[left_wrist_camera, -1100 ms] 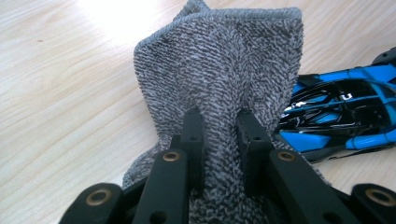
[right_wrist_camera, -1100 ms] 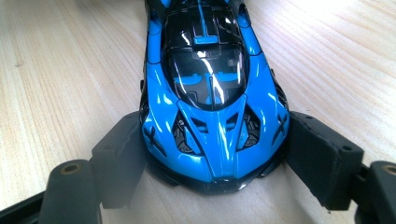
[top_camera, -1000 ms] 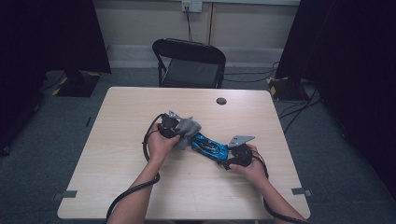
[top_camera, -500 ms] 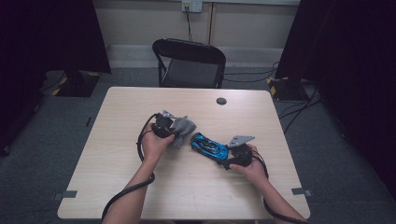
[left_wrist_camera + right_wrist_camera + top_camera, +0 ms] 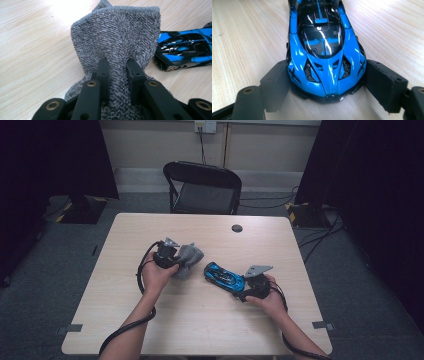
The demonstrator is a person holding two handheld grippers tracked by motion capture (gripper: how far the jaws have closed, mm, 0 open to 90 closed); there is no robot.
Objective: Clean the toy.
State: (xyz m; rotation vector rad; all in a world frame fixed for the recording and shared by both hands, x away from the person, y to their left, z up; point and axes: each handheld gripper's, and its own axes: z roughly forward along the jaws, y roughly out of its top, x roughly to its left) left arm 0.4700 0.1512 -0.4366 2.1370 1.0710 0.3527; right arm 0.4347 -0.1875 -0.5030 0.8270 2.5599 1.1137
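Sitting nose-first between right gripper (image 5: 325,82) pads: toy car (image 5: 322,50).

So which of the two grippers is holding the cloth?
The left gripper, shut on the grey terry cloth; the right gripper instead flanks the blue toy car.
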